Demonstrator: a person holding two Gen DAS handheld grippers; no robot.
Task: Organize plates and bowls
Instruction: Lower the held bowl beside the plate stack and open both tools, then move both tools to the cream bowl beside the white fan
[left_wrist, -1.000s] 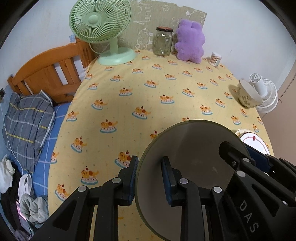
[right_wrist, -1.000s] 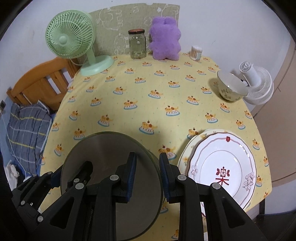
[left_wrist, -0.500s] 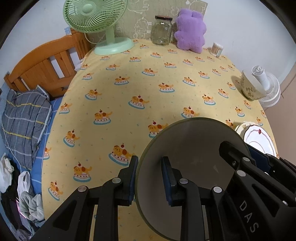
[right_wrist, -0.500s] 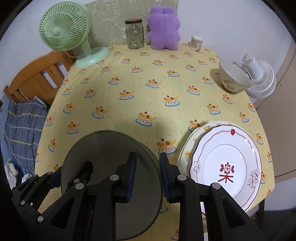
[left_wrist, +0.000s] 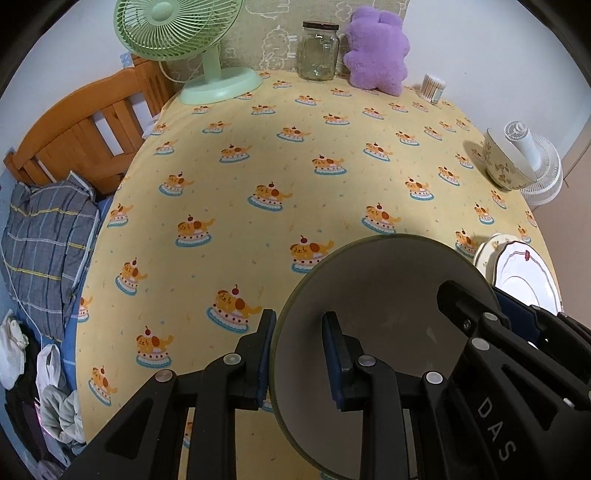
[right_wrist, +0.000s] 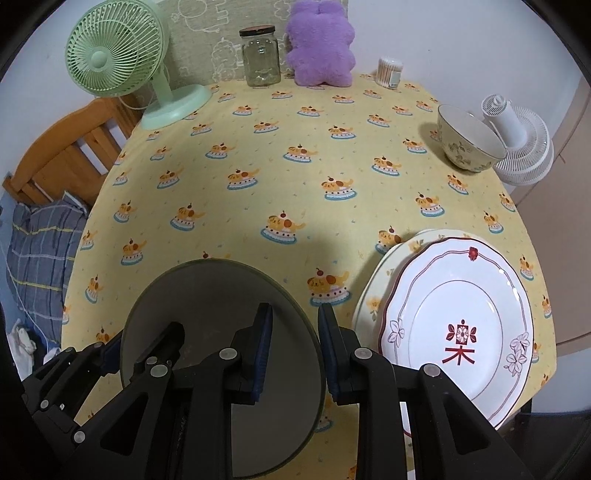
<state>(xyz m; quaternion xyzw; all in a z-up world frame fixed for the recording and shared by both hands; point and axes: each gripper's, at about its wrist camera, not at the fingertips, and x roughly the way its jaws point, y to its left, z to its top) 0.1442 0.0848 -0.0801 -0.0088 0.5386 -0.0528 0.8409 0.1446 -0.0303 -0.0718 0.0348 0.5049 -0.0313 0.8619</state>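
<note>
Yellow-clothed worktop carries stacked plates at its near right corner, and both claws, left claw and right claw, are clamped on opposite rims of one grey plate beside them, probably to keep it level.

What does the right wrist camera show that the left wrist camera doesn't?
Right wrist only: the whole white plate with its red emblem, stacked on a cream floral plate. Left wrist only: nothing extra of note; those plates are cut off behind the right gripper. Both: the grey plate pinched at opposite rims by the left gripper and right gripper, and the floral bowl.
</note>
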